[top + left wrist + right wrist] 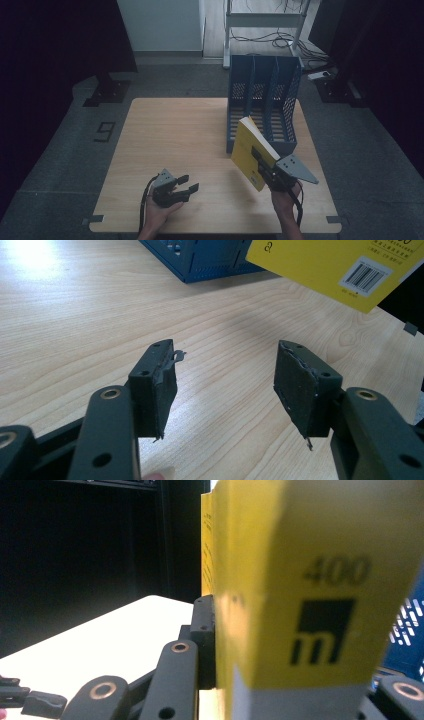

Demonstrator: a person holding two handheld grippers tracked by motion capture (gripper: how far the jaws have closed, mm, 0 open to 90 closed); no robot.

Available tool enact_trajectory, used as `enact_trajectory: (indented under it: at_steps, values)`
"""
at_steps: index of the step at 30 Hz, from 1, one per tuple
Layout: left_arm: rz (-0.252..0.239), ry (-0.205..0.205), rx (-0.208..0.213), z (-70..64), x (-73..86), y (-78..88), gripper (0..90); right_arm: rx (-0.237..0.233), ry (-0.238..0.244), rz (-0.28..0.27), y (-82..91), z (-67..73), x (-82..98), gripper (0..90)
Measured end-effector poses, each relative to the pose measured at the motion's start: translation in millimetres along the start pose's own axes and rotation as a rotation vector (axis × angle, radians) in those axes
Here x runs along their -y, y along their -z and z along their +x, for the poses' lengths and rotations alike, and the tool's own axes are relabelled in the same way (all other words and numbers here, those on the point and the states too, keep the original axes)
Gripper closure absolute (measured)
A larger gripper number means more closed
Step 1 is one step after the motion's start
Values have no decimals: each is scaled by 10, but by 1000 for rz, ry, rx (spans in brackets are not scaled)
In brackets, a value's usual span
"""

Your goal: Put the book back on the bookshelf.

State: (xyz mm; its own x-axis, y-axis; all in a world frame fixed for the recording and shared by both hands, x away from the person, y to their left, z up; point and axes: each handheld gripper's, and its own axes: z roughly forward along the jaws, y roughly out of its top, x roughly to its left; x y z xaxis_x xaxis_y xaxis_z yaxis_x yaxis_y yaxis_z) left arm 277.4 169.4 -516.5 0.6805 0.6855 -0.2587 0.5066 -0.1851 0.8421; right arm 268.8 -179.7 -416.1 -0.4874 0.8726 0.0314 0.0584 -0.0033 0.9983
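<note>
A yellow book (250,150) is lifted above the wooden table (175,145), tilted, with my right gripper (270,172) shut on its lower end. In the right gripper view the book's spine (300,590) stands between the jaws, and the left pad (204,640) presses on its cover. A blue file rack (262,100) with three slots stands just behind the book. My left gripper (186,189) rests low near the table's front edge, open, with nothing between its pads (160,387). The book's barcode corner (365,275) shows in the left gripper view at the upper right.
The rack's blue corner (200,260) sits beyond the left gripper. Bare table lies to the left and in the middle. Dark floor surrounds the table, with a white frame (265,20) and cables behind the rack.
</note>
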Motion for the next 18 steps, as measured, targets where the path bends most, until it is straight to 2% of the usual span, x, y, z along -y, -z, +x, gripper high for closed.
enact_trajectory:
  at_steps: [18]
  values:
    - [6, 4, 2, 7, 2, 4, 418, 16, -9, 2, -115, -66, -79, 745]
